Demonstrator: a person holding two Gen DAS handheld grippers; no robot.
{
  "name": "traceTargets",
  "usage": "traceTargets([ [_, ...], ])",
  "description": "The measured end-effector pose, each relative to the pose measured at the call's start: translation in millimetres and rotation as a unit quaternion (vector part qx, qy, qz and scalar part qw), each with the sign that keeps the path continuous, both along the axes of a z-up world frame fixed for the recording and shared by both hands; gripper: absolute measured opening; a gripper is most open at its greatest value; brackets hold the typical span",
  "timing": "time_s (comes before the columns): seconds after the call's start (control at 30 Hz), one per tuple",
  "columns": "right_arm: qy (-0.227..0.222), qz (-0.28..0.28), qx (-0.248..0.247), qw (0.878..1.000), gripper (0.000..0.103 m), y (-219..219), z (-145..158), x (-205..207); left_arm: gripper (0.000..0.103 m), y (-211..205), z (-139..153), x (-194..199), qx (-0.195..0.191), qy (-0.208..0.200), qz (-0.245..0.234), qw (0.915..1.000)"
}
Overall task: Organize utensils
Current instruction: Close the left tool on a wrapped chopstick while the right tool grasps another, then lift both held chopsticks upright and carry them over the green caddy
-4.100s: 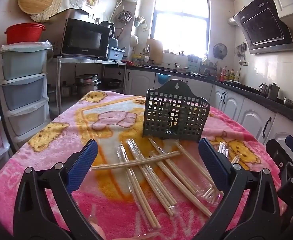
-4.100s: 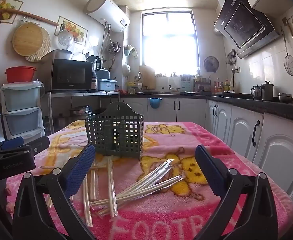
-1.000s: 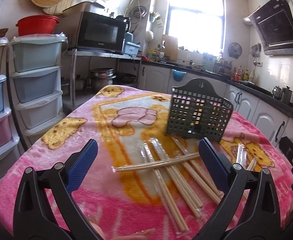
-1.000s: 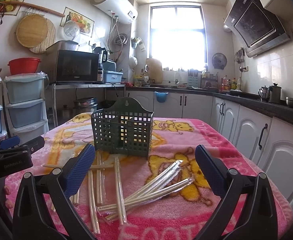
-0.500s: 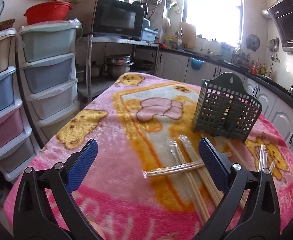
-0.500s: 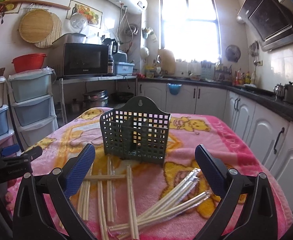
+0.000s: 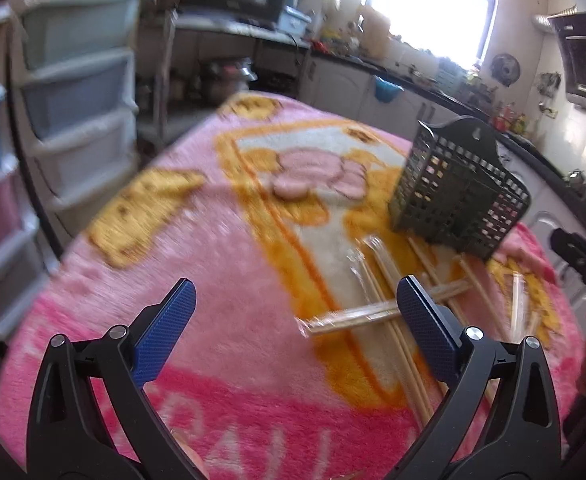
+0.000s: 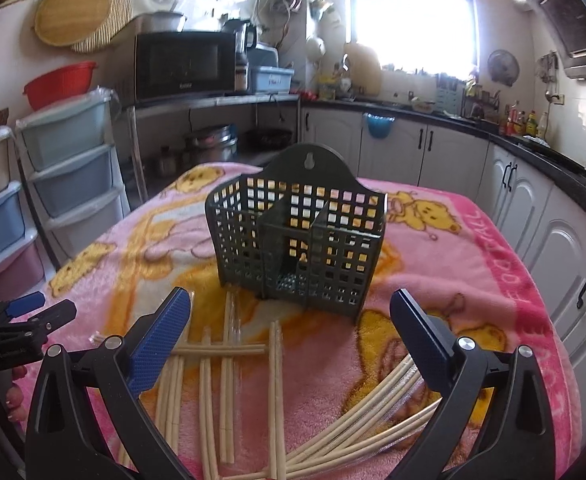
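Note:
A dark green slotted utensil basket [image 8: 299,240] with inner dividers stands upright on the pink blanket-covered table [image 8: 465,248]; it holds nothing that I can see. Wrapped chopstick pairs [image 8: 229,364] lie scattered in front of it, one pair crosswise [image 7: 373,314], and a fanned bundle [image 8: 373,424] lies at the right. My right gripper [image 8: 291,330] hovers open above the chopsticks, facing the basket [image 7: 459,196]. My left gripper [image 7: 295,318] is open over bare blanket, left of the chopsticks; it also shows at the left edge as the left gripper [image 8: 17,322].
Stacked plastic drawers [image 7: 65,92] stand left of the table. A microwave [image 8: 185,64] sits on a metal shelf behind, with white cabinets [image 8: 425,152] and a dark counter along the back and right. The table edge [image 8: 553,320] drops off at the right.
The left gripper has swung left and tilted down, so the basket and chopsticks sit further right in its view. The right gripper has moved closer to the basket, above the chopsticks.

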State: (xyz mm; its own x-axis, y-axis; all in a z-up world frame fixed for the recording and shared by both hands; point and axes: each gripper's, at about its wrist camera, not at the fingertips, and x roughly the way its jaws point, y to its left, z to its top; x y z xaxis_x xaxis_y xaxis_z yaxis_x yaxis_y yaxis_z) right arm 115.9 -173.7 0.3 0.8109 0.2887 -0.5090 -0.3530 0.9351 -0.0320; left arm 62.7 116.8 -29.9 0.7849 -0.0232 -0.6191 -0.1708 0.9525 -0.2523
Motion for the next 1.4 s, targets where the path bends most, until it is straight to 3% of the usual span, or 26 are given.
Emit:
traceTargets([
  [0.13,0.014,0.007,-0.017,1.000,0.097,5.3,-5.6,10.9,0.091,-0.1,-10.7,6.5,-0.025,0.021,-0.014,0.9994],
  [0.37,0.035,0.017,-0.039,0.998,0.097,15.3,-17.8,30.2,0.062,3.3,-34.3,19.8,-0.089,0.069,-0.033,0.9932],
  [0.67,0.102,0.027,-0.059,0.993,0.095,26.3,-44.1,63.8,0.039,7.0,-39.7,27.2,-0.107,0.083,-0.036,0.9901],
  [0.73,0.118,0.027,-0.057,0.991,0.081,27.9,-49.4,71.0,0.032,7.2,-40.1,28.8,-0.110,0.086,-0.038,0.9895],
  [0.87,0.162,0.024,-0.051,0.985,0.072,26.7,-61.7,87.5,0.022,10.2,-42.2,31.3,-0.113,0.089,-0.036,0.9890],
  [0.93,0.181,0.026,-0.045,0.982,0.062,25.4,-66.7,94.6,0.016,12.1,-42.4,31.4,-0.116,0.087,-0.037,0.9887],
  [1.07,0.201,0.036,-0.039,0.978,0.052,25.5,-73.2,102.7,0.006,16.8,-45.9,31.8,-0.125,0.084,-0.034,0.9879],
  [1.17,0.209,0.042,-0.031,0.976,0.040,24.5,-73.9,106.8,0.002,20.8,-47.5,32.6,-0.132,0.084,-0.033,0.9871],
  [1.3,0.210,0.056,-0.022,0.976,0.013,21.0,-71.9,108.7,0.001,23.3,-47.4,31.2,-0.136,0.079,-0.034,0.9869],
  [1.4,0.198,0.062,-0.009,0.978,0.012,12.3,-62.9,103.1,0.000,23.8,-44.7,28.9,-0.140,0.071,-0.037,0.9870],
])
